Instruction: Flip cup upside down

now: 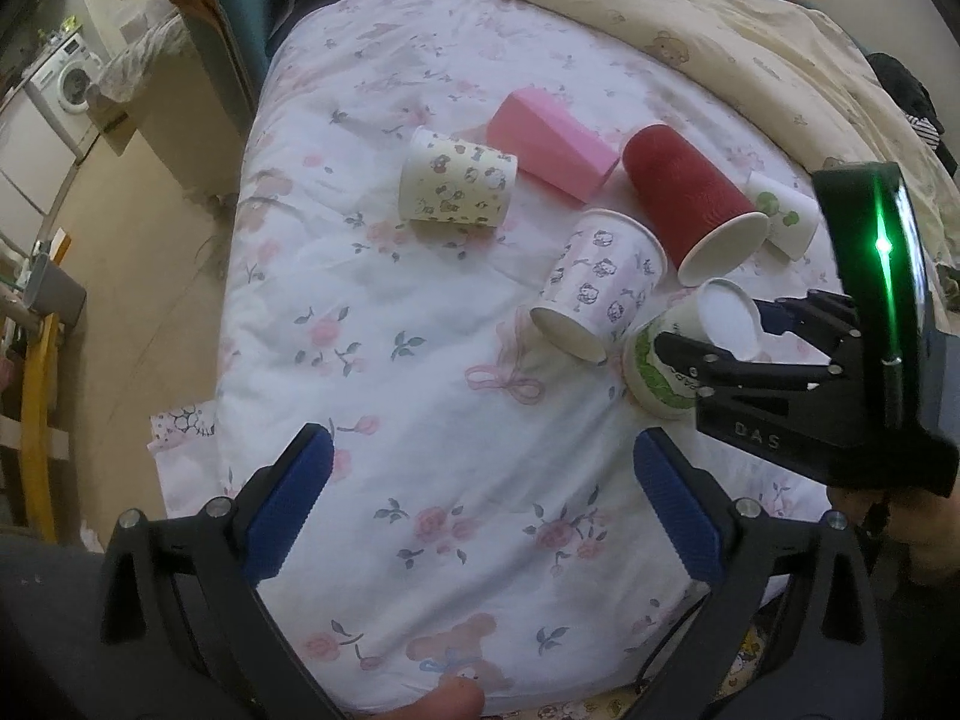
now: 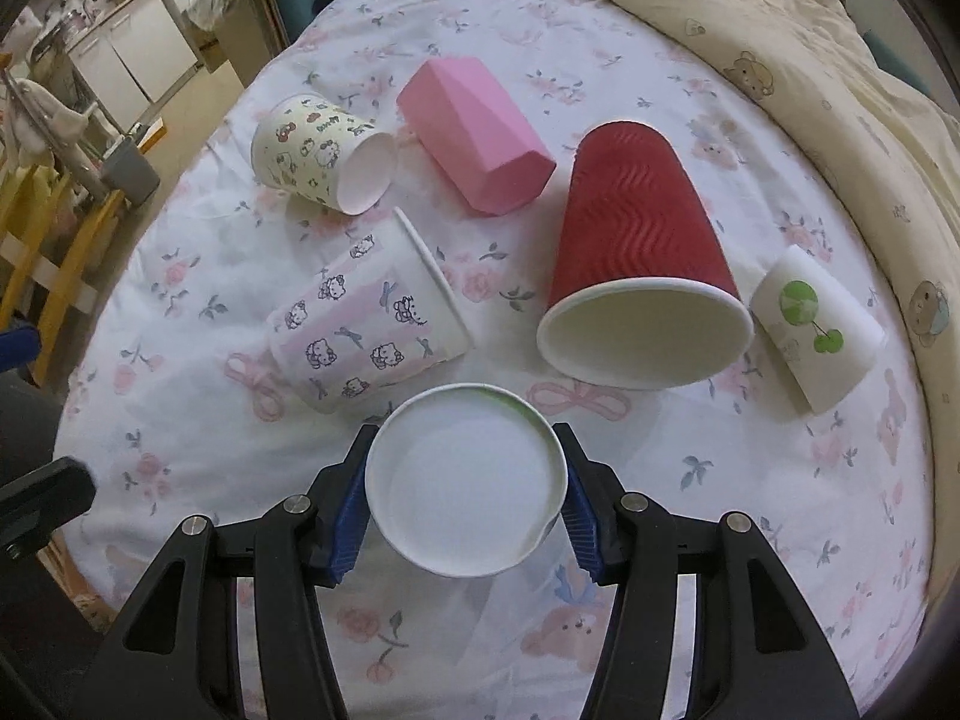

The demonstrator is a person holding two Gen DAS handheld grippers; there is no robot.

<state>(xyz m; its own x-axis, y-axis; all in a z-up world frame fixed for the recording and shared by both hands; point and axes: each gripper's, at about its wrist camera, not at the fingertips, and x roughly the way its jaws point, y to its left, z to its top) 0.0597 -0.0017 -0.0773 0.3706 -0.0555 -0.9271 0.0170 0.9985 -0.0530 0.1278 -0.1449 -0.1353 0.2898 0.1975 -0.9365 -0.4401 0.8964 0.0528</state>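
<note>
Floral bedsheet (image 2: 180, 408) covers the bed, with a cream quilt (image 2: 840, 90) bunched along the far side. On it, the right gripper (image 2: 465, 501) pinches a white paper cup (image 2: 465, 480) between its blue pads (image 2: 348, 516), the cup's round end facing the camera. A red ripple cup (image 2: 636, 240) and a kitty-print cup (image 2: 360, 324) lie just beyond. Nearer the bed's edge, over open sheet, the left gripper (image 1: 474, 516) hangs spread wide, holding nothing.

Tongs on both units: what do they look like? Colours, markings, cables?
Left tongs: black angular frames, silver bolts, blue ribbed pads. Right tongs match. Seen from the left wrist, the right unit's black body bears "DAS" lettering and a glowing green light strip. No cables or sleeves discernible.
</note>
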